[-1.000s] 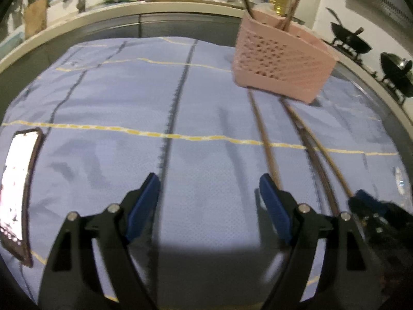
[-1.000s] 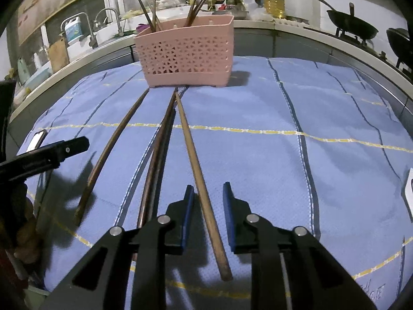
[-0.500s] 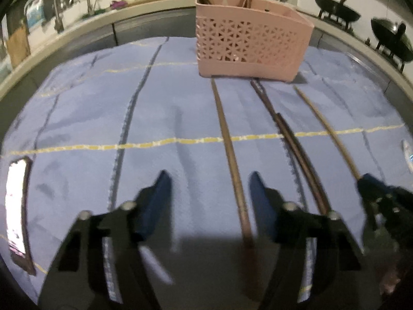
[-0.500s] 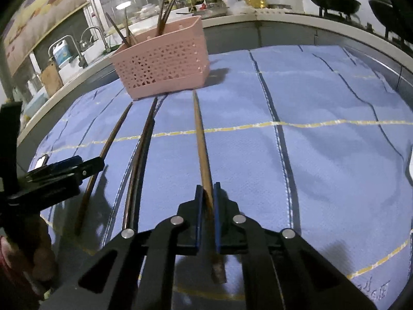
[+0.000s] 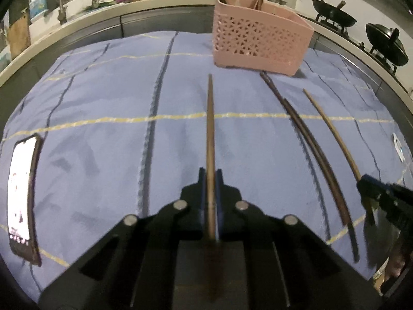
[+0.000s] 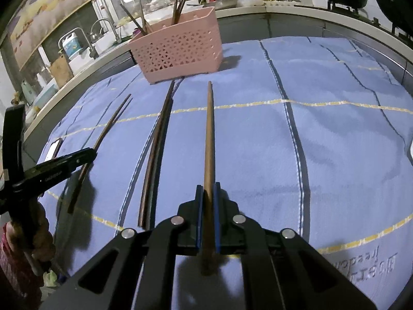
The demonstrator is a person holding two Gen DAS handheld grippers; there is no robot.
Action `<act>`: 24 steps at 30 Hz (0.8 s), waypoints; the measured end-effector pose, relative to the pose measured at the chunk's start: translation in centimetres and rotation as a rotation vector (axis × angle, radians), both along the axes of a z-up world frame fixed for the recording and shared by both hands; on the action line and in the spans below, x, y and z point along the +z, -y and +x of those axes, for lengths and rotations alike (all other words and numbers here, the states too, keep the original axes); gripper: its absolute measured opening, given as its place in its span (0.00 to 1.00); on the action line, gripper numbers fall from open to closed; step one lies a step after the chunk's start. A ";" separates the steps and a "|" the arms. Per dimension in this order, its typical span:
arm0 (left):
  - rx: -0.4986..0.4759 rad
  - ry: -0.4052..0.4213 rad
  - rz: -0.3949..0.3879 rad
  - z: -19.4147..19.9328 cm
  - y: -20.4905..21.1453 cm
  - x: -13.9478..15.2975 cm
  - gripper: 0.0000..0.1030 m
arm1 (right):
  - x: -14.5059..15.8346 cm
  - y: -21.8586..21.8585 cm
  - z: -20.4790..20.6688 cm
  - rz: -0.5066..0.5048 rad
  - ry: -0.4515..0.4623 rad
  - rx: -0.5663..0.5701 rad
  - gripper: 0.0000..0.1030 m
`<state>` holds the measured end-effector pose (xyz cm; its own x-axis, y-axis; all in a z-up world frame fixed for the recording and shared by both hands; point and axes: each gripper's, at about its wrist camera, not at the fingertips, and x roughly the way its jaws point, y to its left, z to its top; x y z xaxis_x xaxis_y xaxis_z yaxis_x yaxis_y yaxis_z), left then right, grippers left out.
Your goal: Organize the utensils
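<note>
Left wrist view. The left gripper (image 5: 211, 180) is pinched on a brown chopstick (image 5: 211, 129); its jaws have just been closing, and the stick now sits between the blue pads. The stick runs straight ahead from the pads, its tip pointing toward the pink utensil basket (image 5: 260, 44) at the far side of the desk. The desk is covered by a blue checked cloth (image 5: 103, 129). To the right, a dark pair of chopsticks (image 5: 309, 144) lies side by side on the cloth, touching along most of their length. Further right lies a lighter chopstick (image 5: 333, 131), its near end in the right gripper (image 5: 366, 183) at the frame edge. The basket holds several upright chopsticks. A phone (image 5: 22, 196), screen lit, lies on the cloth at the left edge.

Right wrist view. The right gripper (image 6: 207, 193) is pressed together on the lighter chopstick (image 6: 209, 134), which passes between the blue pads and extends behind them. Its tip points toward the cloth just right of the utensil basket (image 6: 180, 51). The dark pair (image 6: 157, 144) lies just left, its far end close under the basket. Further left, the brown chopstick (image 6: 108, 126) is held in the left gripper (image 6: 87, 155); a hand (image 6: 38, 235) grips that tool's handle. Chopsticks stand in the basket, leaning at angles.
</note>
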<state>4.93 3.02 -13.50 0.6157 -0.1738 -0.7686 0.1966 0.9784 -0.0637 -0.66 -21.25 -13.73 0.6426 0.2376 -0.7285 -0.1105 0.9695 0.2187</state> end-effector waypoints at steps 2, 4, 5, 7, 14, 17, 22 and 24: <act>0.002 0.001 0.002 -0.5 -0.5 0.0 0.07 | 0.0 0.0 0.0 0.006 -0.004 -0.006 0.08; 0.005 0.002 -0.002 -0.6 -0.7 -0.1 0.07 | 0.0 0.1 0.1 0.016 -0.006 -0.013 0.08; 0.006 0.001 -0.004 -0.6 -0.8 -0.1 0.07 | 0.0 0.1 0.1 0.021 -0.007 -0.018 0.08; 0.009 -0.007 -0.016 -0.5 -0.8 -0.1 0.08 | -0.1 0.1 0.0 0.029 -0.006 -0.024 0.08; -0.001 -0.030 -0.048 0.3 -0.4 0.3 0.45 | 0.0 0.3 0.1 0.027 -0.014 -0.026 0.08; -0.004 -0.034 -0.056 1.3 -0.4 0.6 0.45 | 0.2 0.3 1.0 0.026 -0.030 -0.018 0.08; -0.009 -0.043 -0.064 3.9 -0.2 1.1 0.45 | 0.4 0.5 3.0 0.024 -0.053 0.007 0.09; -0.012 -0.050 -0.062 5.0 0.0 1.1 0.45 | 0.5 0.7 4.2 0.038 -0.069 0.020 0.09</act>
